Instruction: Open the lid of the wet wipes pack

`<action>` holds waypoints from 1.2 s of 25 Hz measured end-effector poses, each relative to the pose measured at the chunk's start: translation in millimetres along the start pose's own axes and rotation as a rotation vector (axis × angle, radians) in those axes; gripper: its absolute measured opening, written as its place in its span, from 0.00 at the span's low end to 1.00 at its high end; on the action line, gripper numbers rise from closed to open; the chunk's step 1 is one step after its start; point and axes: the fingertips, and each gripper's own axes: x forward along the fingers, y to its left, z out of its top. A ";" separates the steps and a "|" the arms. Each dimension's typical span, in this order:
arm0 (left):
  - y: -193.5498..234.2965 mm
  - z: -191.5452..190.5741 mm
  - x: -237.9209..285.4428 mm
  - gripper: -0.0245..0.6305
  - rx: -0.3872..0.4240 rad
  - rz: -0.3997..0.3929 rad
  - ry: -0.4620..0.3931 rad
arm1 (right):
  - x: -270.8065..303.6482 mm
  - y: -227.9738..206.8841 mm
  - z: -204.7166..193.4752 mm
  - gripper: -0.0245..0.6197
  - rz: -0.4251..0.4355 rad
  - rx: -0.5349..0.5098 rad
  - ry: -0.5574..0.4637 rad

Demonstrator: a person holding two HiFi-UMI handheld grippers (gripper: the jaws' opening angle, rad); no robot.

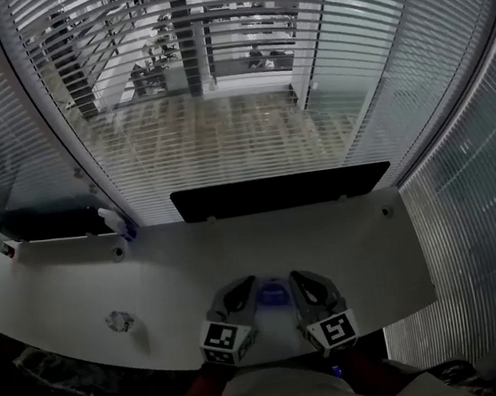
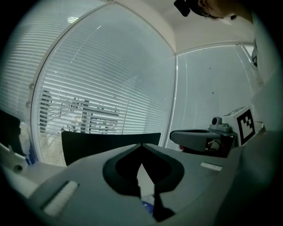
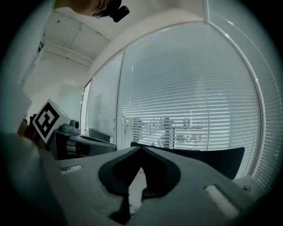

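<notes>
The wet wipes pack [image 1: 273,293], blue and white, lies near the front edge of the white table [image 1: 343,244]. It sits between my two grippers, and its lid is too small to make out. My left gripper [image 1: 244,284] is just left of the pack, my right gripper [image 1: 299,278] just right of it. In the left gripper view the left gripper [image 2: 141,145] has its jaws meeting at the tips with nothing between them, and a sliver of the blue pack [image 2: 148,204] shows below. In the right gripper view the right gripper [image 3: 141,148] is likewise shut and holds nothing.
A long black bar [image 1: 280,191] stands along the table's back edge before the window blinds. A white bottle [image 1: 112,221] and a dark box [image 1: 45,226] are at the back left. A small crumpled object [image 1: 118,321] lies at the front left.
</notes>
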 end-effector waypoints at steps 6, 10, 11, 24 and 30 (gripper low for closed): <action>12.9 -29.2 14.0 0.04 0.053 0.024 0.079 | 17.0 -6.5 -33.9 0.04 0.020 -0.023 0.096; 26.3 -60.6 21.9 0.04 0.096 0.033 0.146 | 30.0 -3.3 -74.3 0.04 0.051 -0.029 0.156; 27.7 -67.2 23.1 0.04 0.105 0.034 0.157 | 30.7 -2.2 -85.0 0.04 0.058 -0.029 0.169; 40.0 -218.9 28.5 0.04 0.150 0.013 0.420 | 45.0 31.8 -212.3 0.04 0.188 -0.140 0.431; 44.1 -262.5 34.8 0.04 0.136 0.030 0.540 | 48.8 51.7 -274.1 0.04 0.279 -0.249 0.590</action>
